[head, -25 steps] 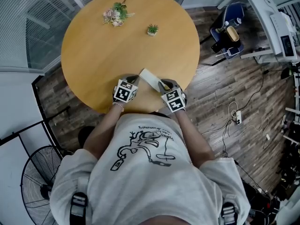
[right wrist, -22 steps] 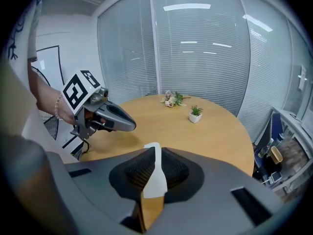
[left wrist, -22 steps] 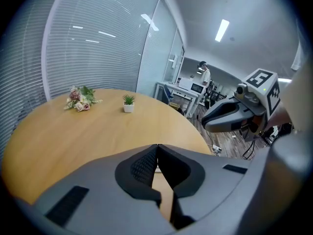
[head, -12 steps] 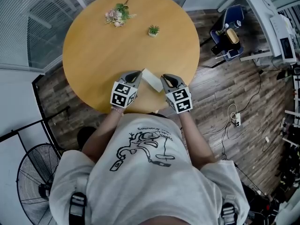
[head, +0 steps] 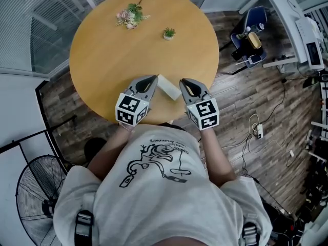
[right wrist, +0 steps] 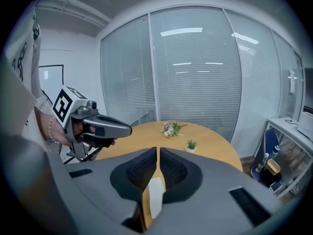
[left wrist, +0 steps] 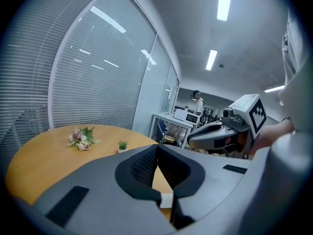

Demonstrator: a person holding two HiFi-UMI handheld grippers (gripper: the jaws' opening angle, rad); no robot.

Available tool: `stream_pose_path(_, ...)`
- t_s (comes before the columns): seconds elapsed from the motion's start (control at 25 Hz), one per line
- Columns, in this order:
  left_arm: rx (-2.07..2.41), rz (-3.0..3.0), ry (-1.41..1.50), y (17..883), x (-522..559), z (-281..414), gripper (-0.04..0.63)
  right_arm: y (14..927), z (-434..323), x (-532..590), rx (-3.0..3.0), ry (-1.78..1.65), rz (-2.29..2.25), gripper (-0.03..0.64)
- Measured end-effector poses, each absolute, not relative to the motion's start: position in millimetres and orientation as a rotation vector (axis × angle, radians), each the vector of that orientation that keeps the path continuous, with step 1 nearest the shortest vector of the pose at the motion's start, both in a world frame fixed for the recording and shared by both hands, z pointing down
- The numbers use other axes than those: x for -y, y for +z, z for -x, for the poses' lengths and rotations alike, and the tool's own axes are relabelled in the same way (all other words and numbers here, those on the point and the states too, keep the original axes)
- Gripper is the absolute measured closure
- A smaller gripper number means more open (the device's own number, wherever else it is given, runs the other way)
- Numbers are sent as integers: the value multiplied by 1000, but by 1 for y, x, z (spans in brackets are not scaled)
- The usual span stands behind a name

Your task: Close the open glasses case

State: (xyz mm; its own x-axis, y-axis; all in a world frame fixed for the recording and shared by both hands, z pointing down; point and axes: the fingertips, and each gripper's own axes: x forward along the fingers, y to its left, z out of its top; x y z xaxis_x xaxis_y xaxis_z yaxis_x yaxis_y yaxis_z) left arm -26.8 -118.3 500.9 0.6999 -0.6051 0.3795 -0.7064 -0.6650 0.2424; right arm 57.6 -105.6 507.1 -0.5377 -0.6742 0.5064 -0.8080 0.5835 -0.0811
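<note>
The white glasses case (head: 168, 87) lies on the round wooden table (head: 113, 50) near its front edge, and its lid looks down. Both grippers hang above the table edge, clear of the case. My left gripper (head: 149, 81) is at the case's left with its jaws shut and empty. At the case's right, my right gripper (head: 185, 83) has just been closing its jaws. They now stand together with only a thin slit and nothing between them. A white strip of the case (right wrist: 155, 197) shows below the right jaws, and the case (left wrist: 166, 199) shows below the left jaws.
A small bunch of flowers (head: 128, 17) and a tiny potted plant (head: 168, 33) sit at the table's far side. A floor fan (head: 36, 199) stands at the lower left. A chair with bottles (head: 248, 35) and floor cables (head: 256, 124) are on the right.
Both grippers have risen from the case and table and look larger in the head view. The case, long and slanted before, now looks shorter.
</note>
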Motion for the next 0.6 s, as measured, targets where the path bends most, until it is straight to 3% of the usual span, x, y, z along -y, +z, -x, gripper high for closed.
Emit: stream_pose_path(0.6, 1086, -2633, 172, 408, 110, 31, 574, 415, -57, 101, 2490, 331, -1234, 595)
